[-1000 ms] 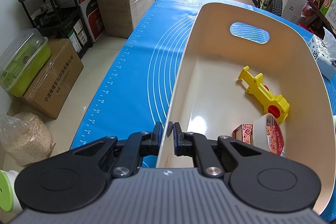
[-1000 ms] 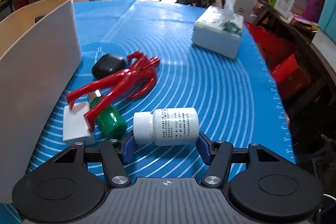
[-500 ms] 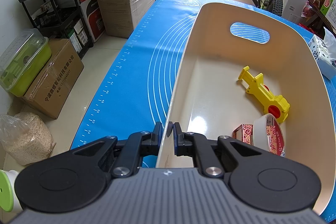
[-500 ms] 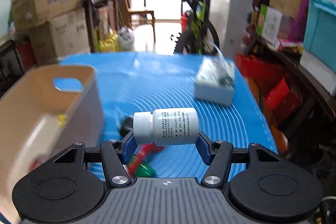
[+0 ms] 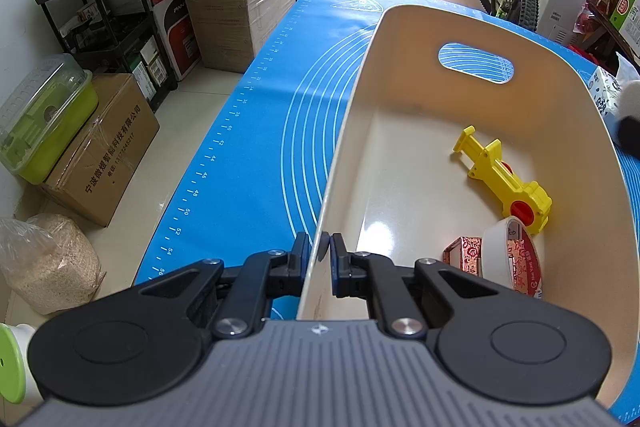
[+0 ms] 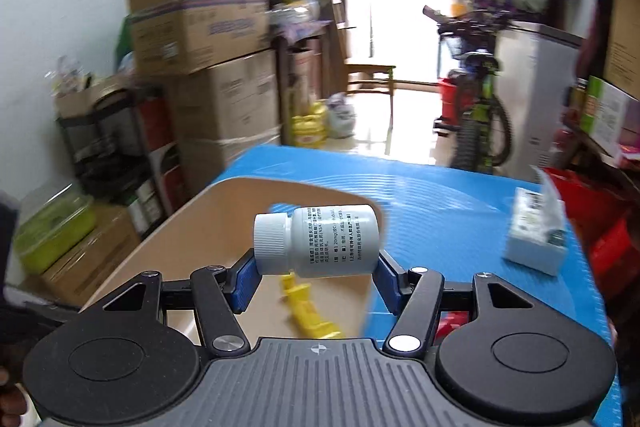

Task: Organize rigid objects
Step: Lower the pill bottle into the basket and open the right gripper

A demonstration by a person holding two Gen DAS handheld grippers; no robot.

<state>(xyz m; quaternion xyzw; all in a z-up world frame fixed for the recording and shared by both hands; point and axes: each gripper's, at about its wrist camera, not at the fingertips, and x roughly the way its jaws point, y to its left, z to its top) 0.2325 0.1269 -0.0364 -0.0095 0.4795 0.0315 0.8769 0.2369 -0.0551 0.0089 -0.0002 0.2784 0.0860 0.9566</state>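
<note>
Blue mat (image 5: 256,147): covers the tabletop, printed with white arcs and a ruler scale along its left edge; the bin stands on it.
Bin (image 5: 560,75): cream plastic, open-topped, with an oval handle slot in its far wall; in the right wrist view it (image 6: 168,239) sits below and ahead of the bottle.
Left gripper (image 5: 319,253): jaws drawn narrow, pinching the bin's near-left wall, one finger outside and one inside.
Right gripper (image 6: 316,277): raised above the bin's near end, blue pads clamped on the bottle's two ends.
Tissue box (image 6: 536,239): white, on the mat to the right of the bin, well apart from the bottle.
Bottle (image 6: 316,241): white pill bottle held lying sideways, ribbed cap to the left, printed label facing the camera; it is in the air, not touching the bin.
Yellow toy (image 5: 504,179): lies on the bin floor toward the right wall, with a red round part at its near end; its tip (image 6: 304,311) shows under the bottle in the right view.
Tape roll (image 5: 510,257): white with red print, leaning in the bin's near-right corner, just beside the yellow toy.
Red box (image 5: 464,253): small, patterned, on the bin floor touching the tape roll's left side.
</note>
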